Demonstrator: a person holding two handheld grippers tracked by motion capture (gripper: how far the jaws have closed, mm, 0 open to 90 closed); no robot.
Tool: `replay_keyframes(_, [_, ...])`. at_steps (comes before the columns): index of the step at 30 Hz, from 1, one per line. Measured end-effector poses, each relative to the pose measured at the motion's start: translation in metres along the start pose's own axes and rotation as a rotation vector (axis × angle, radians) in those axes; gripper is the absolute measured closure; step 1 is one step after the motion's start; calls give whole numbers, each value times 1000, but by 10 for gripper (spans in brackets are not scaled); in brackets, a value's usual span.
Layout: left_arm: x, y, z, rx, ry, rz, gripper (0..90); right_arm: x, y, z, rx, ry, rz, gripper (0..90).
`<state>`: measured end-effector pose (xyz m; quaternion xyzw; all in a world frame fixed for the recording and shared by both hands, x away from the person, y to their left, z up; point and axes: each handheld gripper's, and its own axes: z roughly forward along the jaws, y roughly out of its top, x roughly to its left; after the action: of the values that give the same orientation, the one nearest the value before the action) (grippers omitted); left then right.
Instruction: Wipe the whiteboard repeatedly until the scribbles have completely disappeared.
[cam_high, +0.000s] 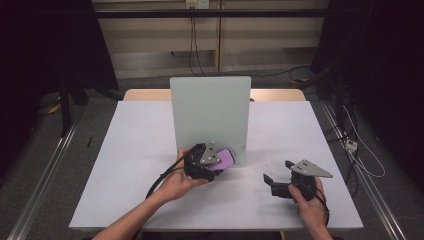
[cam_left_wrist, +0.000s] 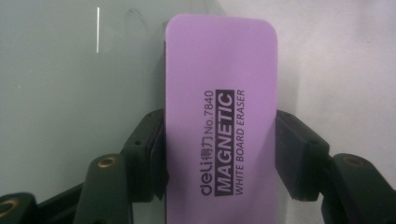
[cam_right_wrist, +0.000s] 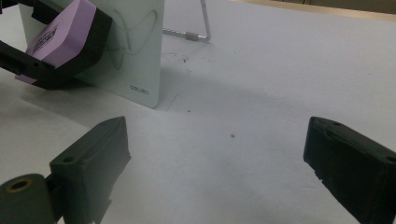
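Note:
A purple magnetic whiteboard eraser (cam_left_wrist: 219, 116) is clamped between the jaws of my left gripper (cam_high: 212, 164), which is shut on its long sides. The eraser (cam_high: 223, 160) is pressed to the lower right part of a small upright whiteboard (cam_high: 210, 112) standing mid-table. Faint pen marks (cam_right_wrist: 133, 32) show on the board just beside the eraser (cam_right_wrist: 60, 30). My right gripper (cam_high: 278, 173) hovers low over the white table to the right of the board, jaws wide open and holding nothing.
The white table (cam_high: 130, 150) has bare room left and right of the board. A wire stand (cam_right_wrist: 198, 32) props the board from behind. Dark curtains and floor cables surround the table.

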<state>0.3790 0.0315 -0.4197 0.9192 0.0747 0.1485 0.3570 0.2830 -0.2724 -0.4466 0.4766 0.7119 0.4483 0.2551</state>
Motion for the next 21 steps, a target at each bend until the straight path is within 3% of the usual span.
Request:
replay_keyframes(9, [0,19,6,-24,-3,14,407,0,0,1,2,2,-3,71])
replay_keyframes(14, [16,33,-12,-60,39,10,407,-1,0,2,1,1,-1,70])
replay_keyframes(16, [22,35,-20,-89,58,-9,407,-1,0,1,1,1,3,70])
replay_keyframes(19, [25,37,-25,-112,79,-23,407,-1,0,1,2,1,1,70])
replay_keyframes(21, [23,36,-23,-109,82,-7,407,0,0,2,4,2,-2,70])
